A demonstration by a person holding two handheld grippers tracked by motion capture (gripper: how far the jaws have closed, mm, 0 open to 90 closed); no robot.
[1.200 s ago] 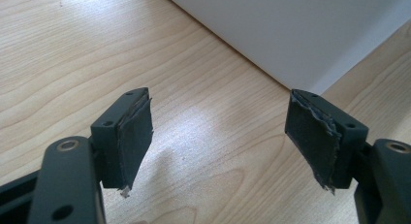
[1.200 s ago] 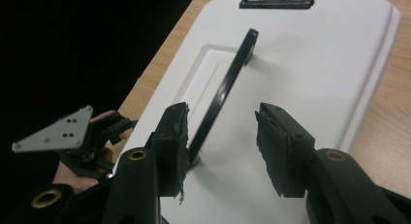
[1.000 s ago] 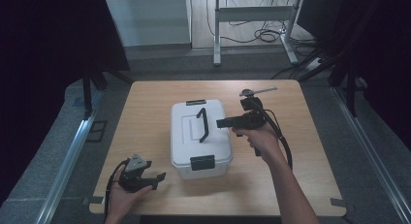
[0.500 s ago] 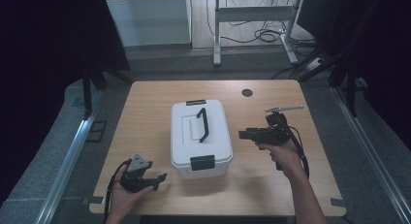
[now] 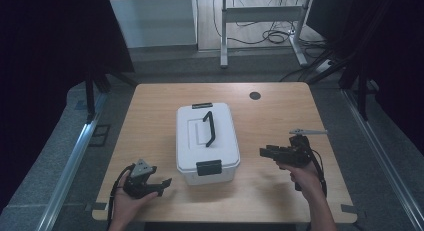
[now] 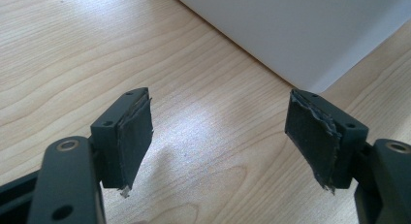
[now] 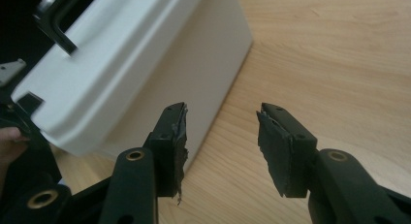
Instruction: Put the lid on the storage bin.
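Two grippers flanked one white storage box [image 5: 207, 141] at mid-table in the high view: the left gripper [image 5: 159, 183] low at the box's near left corner, the right gripper [image 5: 266, 152] just off its right side, each held in one hand. One black handle [image 5: 209, 128] lay along the lid, with one black latch [image 5: 208, 167] on the near end and another [image 5: 202, 105] on the far end. One dark round spot [image 5: 255, 95] marked the wooden table [image 5: 280, 116].

Left gripper view: two worn pads [image 6: 134, 136] stood wide apart over bare wood, the box's white wall [image 6: 300, 30] beyond.

Right gripper view: jaws gaped empty beside the box's side [image 7: 160, 73], handle [image 7: 53, 15] at top left.
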